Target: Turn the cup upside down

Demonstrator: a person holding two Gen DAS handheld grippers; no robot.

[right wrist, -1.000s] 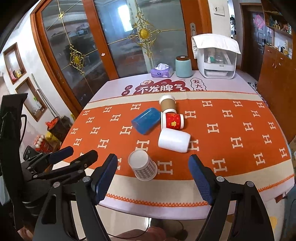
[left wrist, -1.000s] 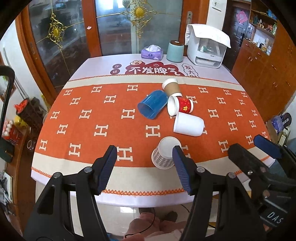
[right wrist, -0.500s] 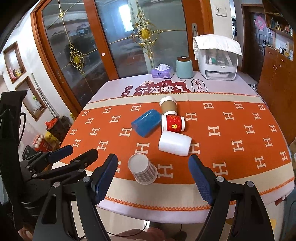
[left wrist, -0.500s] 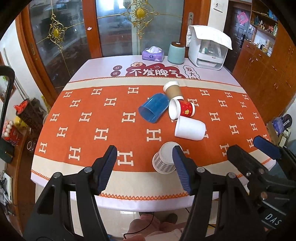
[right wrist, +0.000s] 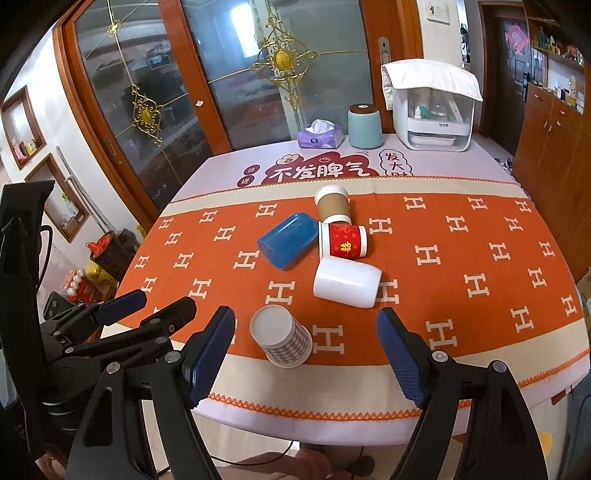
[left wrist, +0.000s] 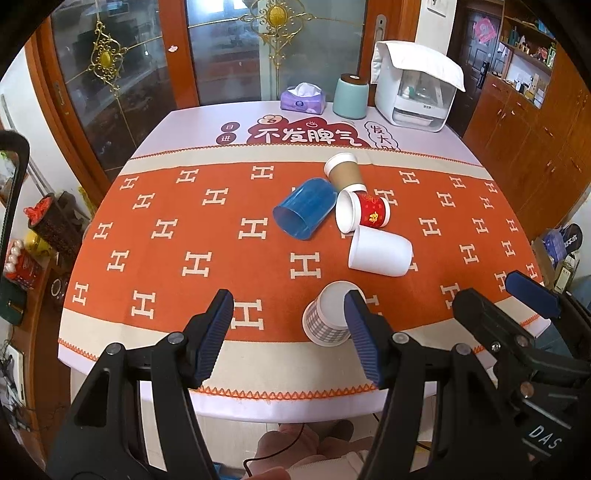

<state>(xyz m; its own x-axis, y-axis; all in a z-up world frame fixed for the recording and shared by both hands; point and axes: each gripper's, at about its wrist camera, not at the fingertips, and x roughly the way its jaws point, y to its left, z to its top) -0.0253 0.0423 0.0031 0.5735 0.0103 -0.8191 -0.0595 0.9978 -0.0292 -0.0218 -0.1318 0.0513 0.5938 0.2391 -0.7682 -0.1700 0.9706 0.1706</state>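
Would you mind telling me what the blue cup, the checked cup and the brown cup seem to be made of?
Blue cup: probably translucent plastic, glossy; light shows through its wall.
Checked cup: likely paper, matte, with a printed grid and a flat white end.
Brown cup: apparently paper with a kraft-coloured sleeve; dull surface, white rim.

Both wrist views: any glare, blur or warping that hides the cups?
Left wrist: sharp, evenly lit, no glare on the cups; fisheye bends the table edge, and a finger covers part of the checked cup. Right wrist: same warp, checked cup unobstructed, bright window reflection on the glass door only.
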